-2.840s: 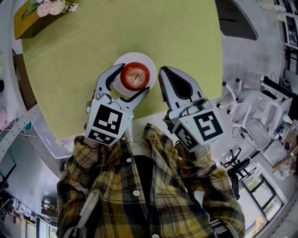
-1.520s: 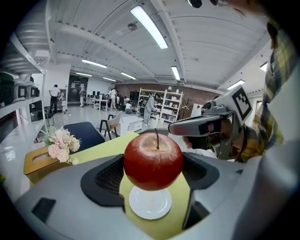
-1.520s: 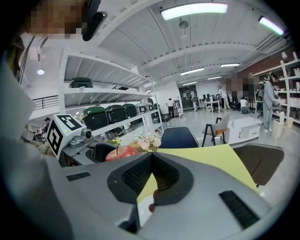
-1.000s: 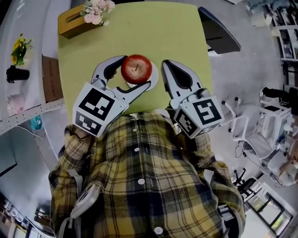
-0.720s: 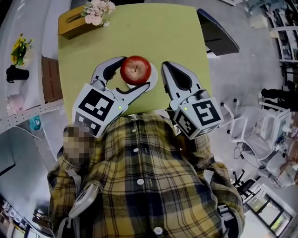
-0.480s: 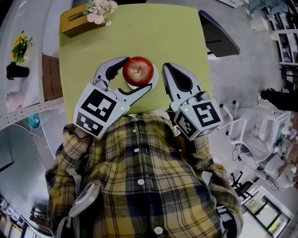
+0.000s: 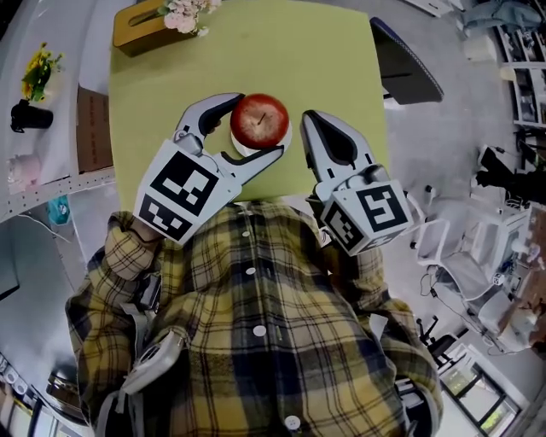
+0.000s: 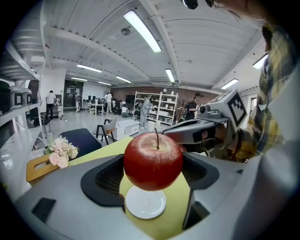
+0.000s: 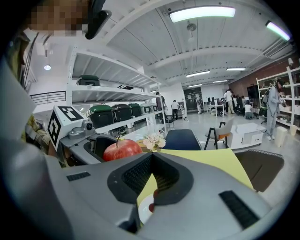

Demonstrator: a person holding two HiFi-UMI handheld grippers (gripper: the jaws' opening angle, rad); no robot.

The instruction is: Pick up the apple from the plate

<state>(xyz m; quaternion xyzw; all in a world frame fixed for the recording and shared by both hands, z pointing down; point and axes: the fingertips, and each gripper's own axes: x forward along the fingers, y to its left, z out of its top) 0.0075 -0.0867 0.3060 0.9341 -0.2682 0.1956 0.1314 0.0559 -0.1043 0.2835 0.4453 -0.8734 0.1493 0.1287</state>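
A red apple (image 7: 259,120) with a short stem sits clamped between the two jaws of my left gripper (image 7: 256,125), one dark pad on each side of it. In the left gripper view the apple (image 8: 153,161) hangs a little above the small white plate (image 8: 146,202), not touching it. From the head view only the plate's rim (image 7: 287,136) shows past the apple. My right gripper (image 7: 309,118) is just right of the apple, jaws shut and holding nothing. Its own view catches the apple (image 9: 122,149) at the left.
The plate rests on a yellow-green table (image 7: 281,51). A wooden box with pink flowers (image 7: 158,17) stands at the table's far left corner. A dark blue chair (image 7: 405,64) is beyond the right edge, and white shelving (image 7: 51,128) runs along the left.
The apple, first resting on the plate with the left jaws around it, now hangs above the plate in those jaws. The right gripper has stayed shut beside it.
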